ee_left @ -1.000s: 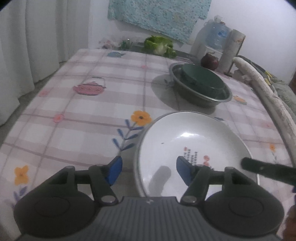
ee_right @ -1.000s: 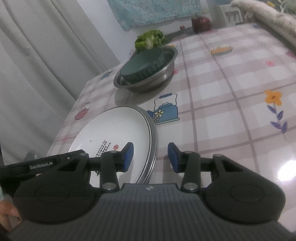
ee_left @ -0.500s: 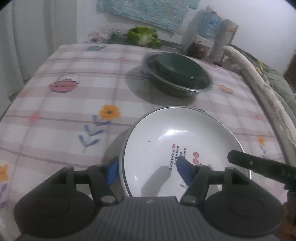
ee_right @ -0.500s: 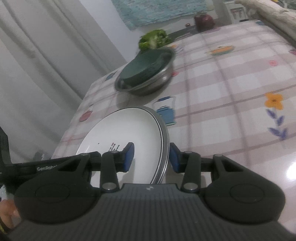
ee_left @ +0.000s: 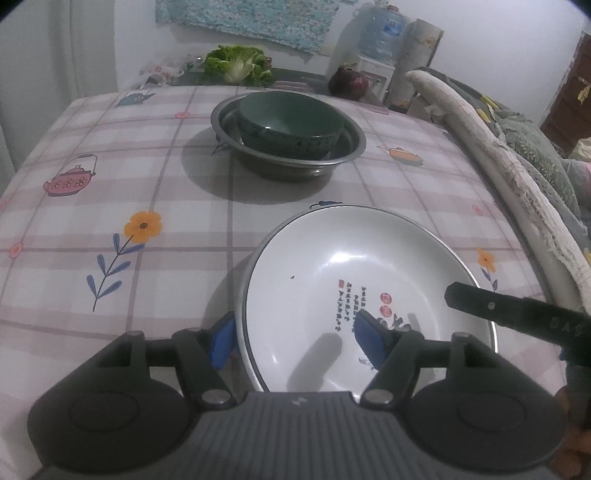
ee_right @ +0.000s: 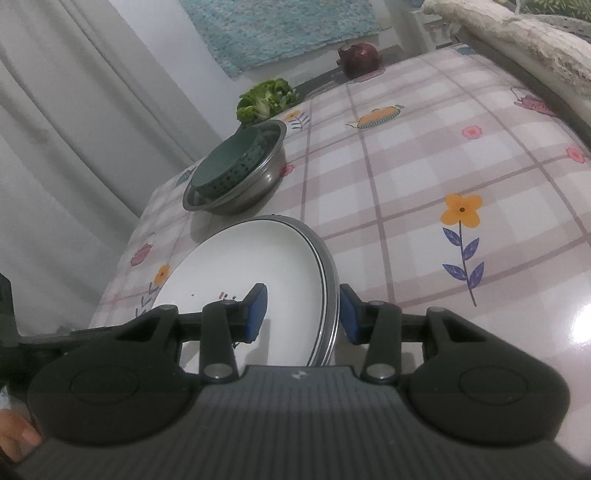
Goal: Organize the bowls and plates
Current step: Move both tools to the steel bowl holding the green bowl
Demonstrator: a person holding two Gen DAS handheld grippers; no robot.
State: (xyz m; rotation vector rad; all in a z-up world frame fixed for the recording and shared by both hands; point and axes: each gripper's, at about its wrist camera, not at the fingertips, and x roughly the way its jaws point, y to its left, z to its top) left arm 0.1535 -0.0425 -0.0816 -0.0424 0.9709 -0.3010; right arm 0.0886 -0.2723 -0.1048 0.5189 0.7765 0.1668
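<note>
A white plate [ee_left: 354,269] with a small printed picture lies on a metal plate on the checked tablecloth. My left gripper [ee_left: 295,345] straddles its left rim, one blue pad outside and one over the plate's inside. My right gripper [ee_right: 301,314] straddles the right rim of the same stack [ee_right: 258,266] in the same way; its body shows in the left wrist view [ee_left: 517,317]. Both stand open around the rim, and I cannot tell whether the pads touch it. A dark green bowl [ee_left: 290,123] sits inside a steel basin [ee_left: 347,153] farther back.
A green leafy vegetable [ee_left: 236,66] and a dark red round object [ee_left: 349,83] lie at the table's far edge. A water jug [ee_left: 380,33] stands behind. A padded chair or sofa edge [ee_left: 491,147] runs along the right. Curtains [ee_right: 74,129] hang on the left.
Both grippers have moved forward onto the plate stack: each now has the rim between its pads. The basin with the green bowl looks nearer and more centred in the left view.
</note>
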